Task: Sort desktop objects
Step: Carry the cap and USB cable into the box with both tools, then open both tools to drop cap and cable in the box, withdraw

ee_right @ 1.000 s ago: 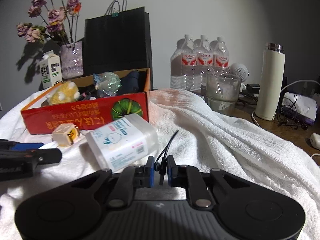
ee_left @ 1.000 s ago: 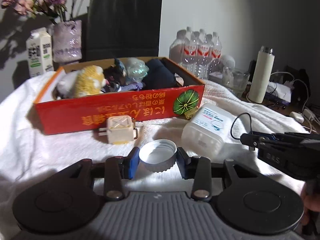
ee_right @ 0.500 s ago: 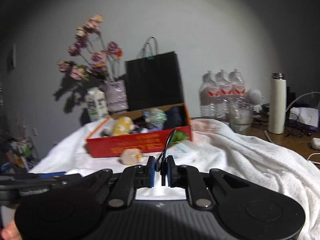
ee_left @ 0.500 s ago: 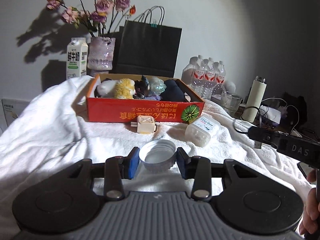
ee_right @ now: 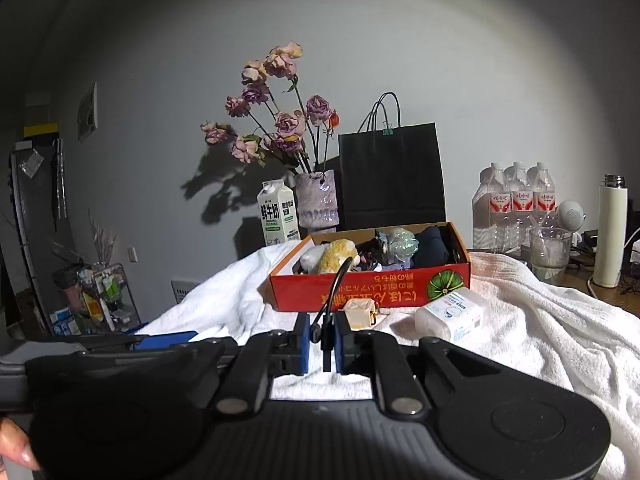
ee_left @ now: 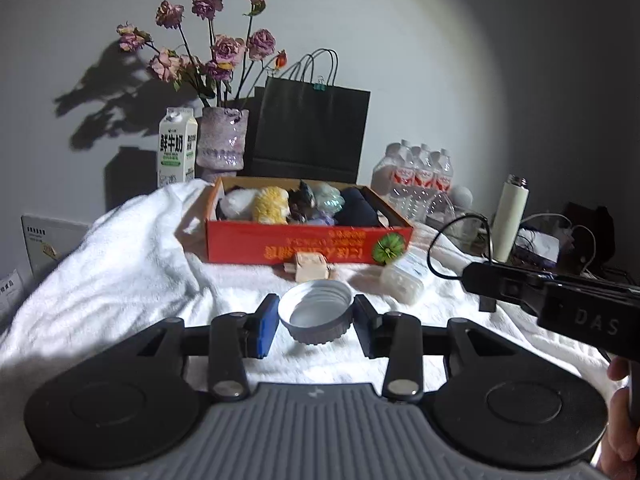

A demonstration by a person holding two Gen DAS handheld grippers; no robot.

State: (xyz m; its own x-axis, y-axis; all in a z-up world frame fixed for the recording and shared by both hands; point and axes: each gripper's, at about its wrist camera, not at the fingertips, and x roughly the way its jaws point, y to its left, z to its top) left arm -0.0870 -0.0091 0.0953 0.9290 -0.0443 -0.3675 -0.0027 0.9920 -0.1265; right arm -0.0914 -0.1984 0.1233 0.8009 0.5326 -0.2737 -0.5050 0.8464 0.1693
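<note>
A white towel [ee_left: 132, 264] covers a dim desk, with a red box [ee_left: 308, 246] of sorted odds and ends by the wall. The left gripper [ee_left: 316, 326] clamps a lid [ee_left: 316, 314] above the towel. The right gripper [ee_right: 322, 338] pinches a thin black cable [ee_right: 334, 288]. The looped cable could snag on the box edge, and the shallow lid could slip free.
</note>
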